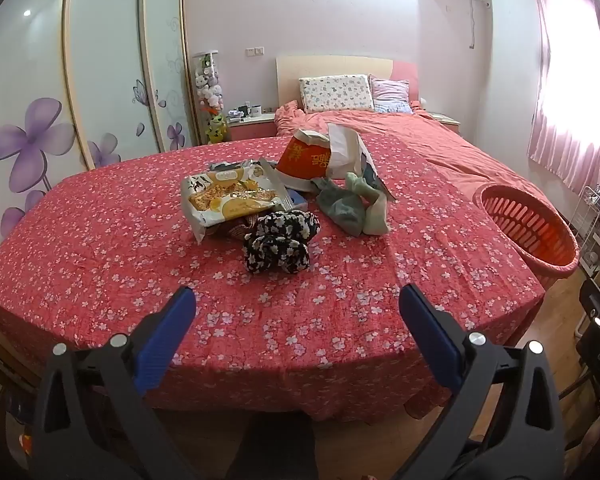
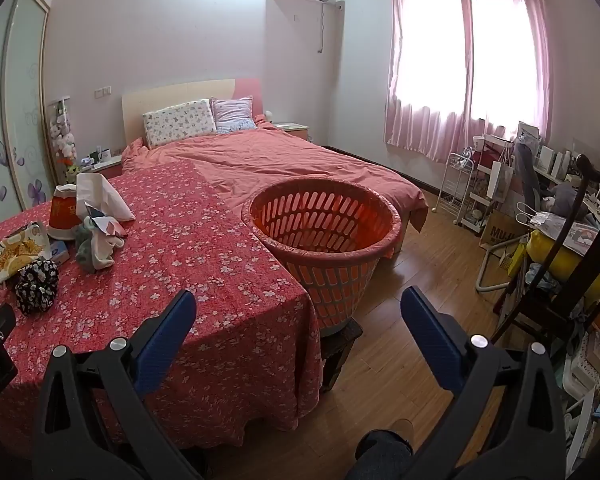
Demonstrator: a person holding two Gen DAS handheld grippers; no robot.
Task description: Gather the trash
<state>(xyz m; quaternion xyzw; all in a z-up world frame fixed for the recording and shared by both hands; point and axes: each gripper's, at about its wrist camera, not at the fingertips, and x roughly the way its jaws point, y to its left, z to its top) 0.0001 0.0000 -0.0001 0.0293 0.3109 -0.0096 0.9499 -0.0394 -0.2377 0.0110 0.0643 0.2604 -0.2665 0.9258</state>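
A small pile lies on the red flowered cloth (image 1: 100,248): a yellow snack wrapper (image 1: 228,202), an orange paper cup (image 1: 306,156), a white paper bag (image 1: 346,152), black flowered socks (image 1: 278,246) and pale green socks (image 1: 352,206). My left gripper (image 1: 296,306) stands open near the cloth's front edge, well short of the pile, nothing between its fingers. In the right wrist view the pile sits far left, with the wrapper (image 2: 14,256) and cup (image 2: 64,212). An orange slotted basket (image 2: 324,232) stands on a dark stool beside the cloth. My right gripper (image 2: 298,308) is open before it.
A bed with a salmon quilt (image 2: 284,160) and two pillows lies behind. Wardrobe doors (image 1: 100,72) with purple flowers stand at the left. A dark wooden chair (image 2: 572,248), white racks and bags crowd the right by the pink curtain. A person's knee (image 2: 384,452) shows below.
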